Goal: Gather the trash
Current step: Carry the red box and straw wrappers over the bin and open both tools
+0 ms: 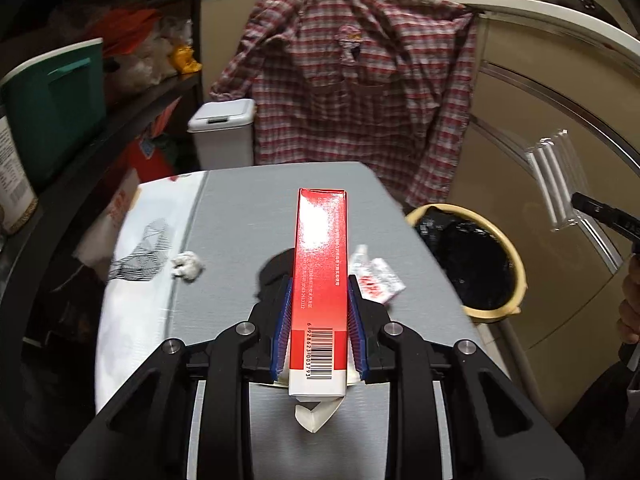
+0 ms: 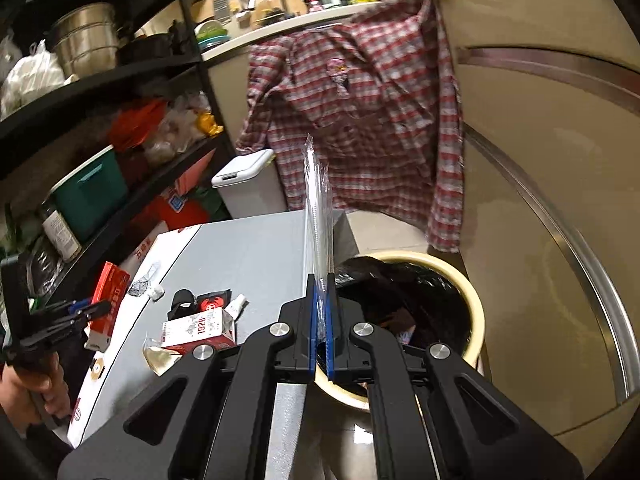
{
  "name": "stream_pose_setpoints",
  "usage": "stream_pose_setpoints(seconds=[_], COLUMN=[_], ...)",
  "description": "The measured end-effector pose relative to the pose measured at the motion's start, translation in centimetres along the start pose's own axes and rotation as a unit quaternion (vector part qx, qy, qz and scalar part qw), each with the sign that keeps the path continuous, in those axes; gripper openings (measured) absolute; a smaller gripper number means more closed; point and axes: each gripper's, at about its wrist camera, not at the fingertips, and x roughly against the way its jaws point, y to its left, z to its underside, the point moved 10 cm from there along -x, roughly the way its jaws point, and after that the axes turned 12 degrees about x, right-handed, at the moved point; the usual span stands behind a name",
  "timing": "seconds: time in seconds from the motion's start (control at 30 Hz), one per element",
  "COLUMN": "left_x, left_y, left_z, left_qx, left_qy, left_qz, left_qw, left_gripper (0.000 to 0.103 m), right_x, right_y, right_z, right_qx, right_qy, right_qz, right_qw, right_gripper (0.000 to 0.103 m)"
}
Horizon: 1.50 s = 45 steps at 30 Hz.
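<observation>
My left gripper (image 1: 319,280) is shut on a long red and white box (image 1: 320,264) with a barcode, held above the grey table (image 1: 240,216); it also shows in the right wrist view (image 2: 106,300). My right gripper (image 2: 320,280) is shut on a clear plastic wrapper (image 2: 318,200) that stands upright, held over the near rim of the yellow trash bin (image 2: 472,304) with a black liner. In the left wrist view the wrapper (image 1: 554,176) hangs right of the bin (image 1: 516,264). A crumpled tissue (image 1: 187,266) and a small tube (image 1: 376,276) lie on the table.
A small milk carton (image 2: 196,332), a black packet (image 2: 212,300) and a white cap (image 2: 157,292) lie on the table. A white lidded bin (image 1: 222,132) stands behind it. A plaid shirt (image 1: 360,92) hangs on the counter. Black shelves (image 2: 80,88) stand at left.
</observation>
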Motion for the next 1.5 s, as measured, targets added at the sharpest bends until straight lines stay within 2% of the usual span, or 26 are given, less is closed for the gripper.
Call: stream_pose_setpoints(seconds=[0.4,0.93,1.23,1.5], left_x=[-0.6,-5.0,-7.4,-9.5], left_y=[-8.1,-18.9,-22.0,-22.9], left_z=[-1.3,-4.8,-5.5,-5.8], left_qx=[-0.013,-0.039,-0.042,-0.042], left_qy=[-0.008,-0.005,0.005,0.012], left_qz=[0.042,0.088,0.099,0.099], left_qw=[0.9990,0.9953,0.9942,0.9941], left_gripper=[0.026,0.026,0.026,0.026], right_x=[0.6,-0.7,-2.0,-2.8], right_y=[-3.0,-7.0,-7.6,-7.5], right_z=[-0.4,-0.2,-0.4,-0.3], right_qx=[0.003,-0.033,-0.034,-0.034], right_qy=[-0.008,-0.005,-0.001,0.004], right_qz=[0.031,0.045,0.052,0.055], right_qw=[0.999,0.998,0.998,0.998], right_gripper=[0.003,0.003,0.003,0.003])
